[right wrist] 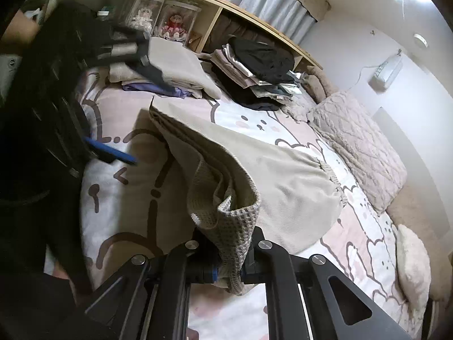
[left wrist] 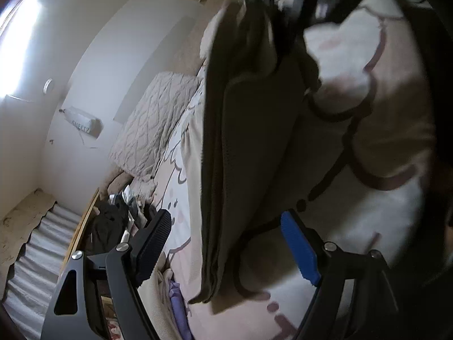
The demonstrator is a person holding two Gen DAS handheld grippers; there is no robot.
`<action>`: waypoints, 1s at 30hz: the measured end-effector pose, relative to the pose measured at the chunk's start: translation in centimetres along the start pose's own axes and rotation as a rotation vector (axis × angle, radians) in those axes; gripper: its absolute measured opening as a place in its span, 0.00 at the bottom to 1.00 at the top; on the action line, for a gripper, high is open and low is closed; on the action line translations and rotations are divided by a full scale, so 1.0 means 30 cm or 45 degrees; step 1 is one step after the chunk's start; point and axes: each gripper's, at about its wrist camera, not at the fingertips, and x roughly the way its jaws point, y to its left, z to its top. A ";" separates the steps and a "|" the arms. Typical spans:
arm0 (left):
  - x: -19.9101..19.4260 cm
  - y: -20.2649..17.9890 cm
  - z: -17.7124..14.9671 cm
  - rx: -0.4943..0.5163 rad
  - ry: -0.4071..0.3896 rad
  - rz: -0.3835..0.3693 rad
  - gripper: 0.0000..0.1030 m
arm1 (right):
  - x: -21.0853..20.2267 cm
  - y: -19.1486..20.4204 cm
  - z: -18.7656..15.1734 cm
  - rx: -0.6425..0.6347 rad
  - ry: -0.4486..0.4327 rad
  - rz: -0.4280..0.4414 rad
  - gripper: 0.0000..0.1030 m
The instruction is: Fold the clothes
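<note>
Now the right gripper pinches a corner of the beige garment draped over the bed, while the left gripper gapes wide, empty, near it.

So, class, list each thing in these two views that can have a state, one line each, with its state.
left gripper: open, holding nothing.
right gripper: shut on the beige waffle garment.
beige waffle garment: lifted at one end, draping down to the bed.
folded clothes: stacked by the headboard shelf.
quilted pillow: lying on the bed.
</note>
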 end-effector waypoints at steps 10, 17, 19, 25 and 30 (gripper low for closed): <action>0.190 0.009 -0.161 0.212 0.148 0.063 0.78 | -0.033 0.030 -0.060 -0.024 0.006 -0.005 0.10; 0.279 0.095 -0.230 0.200 0.363 0.006 0.07 | -0.040 0.003 -0.073 0.012 0.020 -0.017 0.10; 0.277 0.137 -0.224 0.123 0.368 -0.028 0.07 | -0.042 -0.005 -0.075 0.019 0.017 -0.026 0.09; 0.154 0.285 -0.119 -0.066 0.249 -0.003 0.07 | -0.129 -0.048 -0.062 0.045 -0.051 -0.087 0.08; -0.015 0.357 -0.031 -0.086 0.153 0.043 0.07 | -0.282 -0.059 -0.061 0.012 -0.115 -0.144 0.07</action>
